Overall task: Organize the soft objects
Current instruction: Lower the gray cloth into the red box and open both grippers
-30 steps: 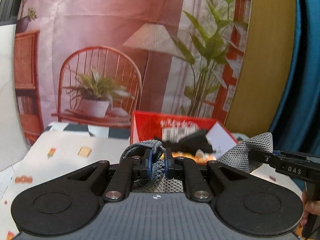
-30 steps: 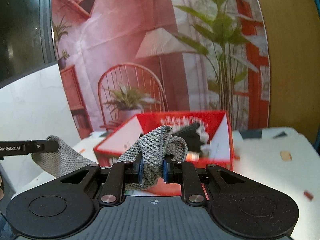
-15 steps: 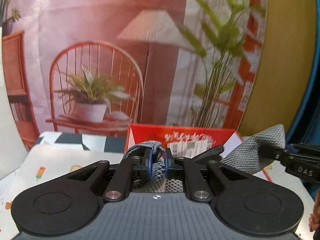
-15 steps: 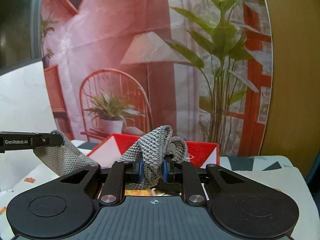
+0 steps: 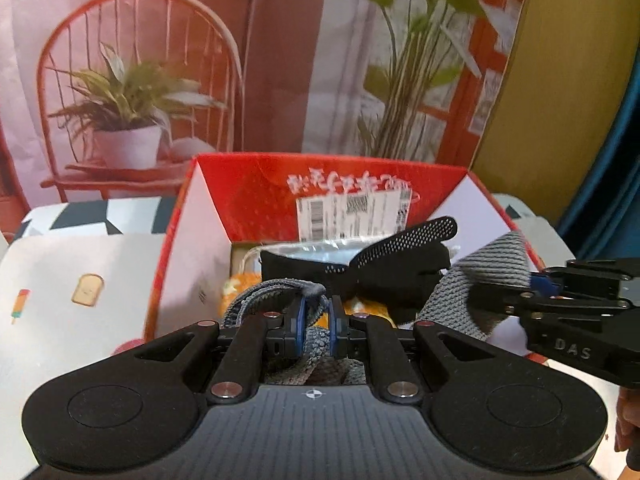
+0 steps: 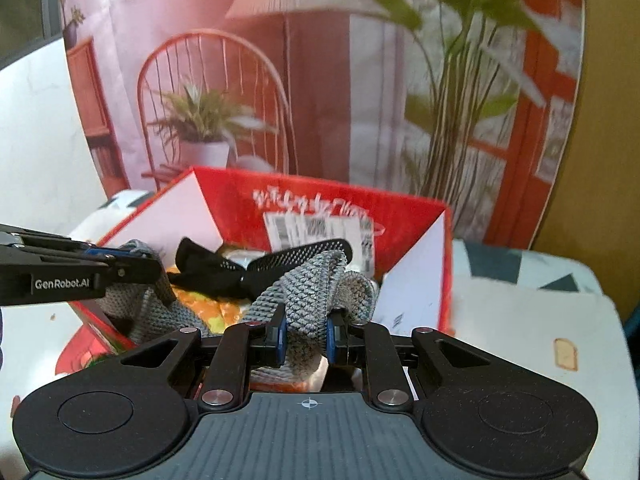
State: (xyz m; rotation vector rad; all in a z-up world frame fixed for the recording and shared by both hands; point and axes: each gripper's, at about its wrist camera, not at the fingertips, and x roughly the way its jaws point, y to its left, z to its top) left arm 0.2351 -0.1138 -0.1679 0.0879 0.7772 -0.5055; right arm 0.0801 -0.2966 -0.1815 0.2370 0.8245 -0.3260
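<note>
A grey knitted cloth [image 5: 472, 292] hangs stretched between both grippers, just over the open red box [image 5: 256, 196]. My left gripper [image 5: 317, 320] is shut on one bunched end of it. My right gripper [image 6: 306, 338] is shut on the other end of the grey cloth [image 6: 308, 284]. In the left wrist view the right gripper [image 5: 536, 286] reaches in from the right; in the right wrist view the left gripper [image 6: 132, 262] reaches in from the left. Inside the red box [image 6: 320, 200] lie a black perforated fabric piece [image 5: 400, 240] and something orange-yellow [image 6: 200, 304], mostly covered.
The box stands on a white tablecloth [image 5: 80, 264] printed with small food pictures. Behind it hangs a backdrop showing a chair, potted plants and a lamp [image 6: 216, 80]. A white label with barcodes [image 5: 352, 212] is stuck on the box's inner back wall. A hand's edge [image 5: 626, 420] shows at far right.
Both grippers have moved forward and down with the grey cloth, tilting toward the box. The open box now fills the middle of both views, its contents visible.
</note>
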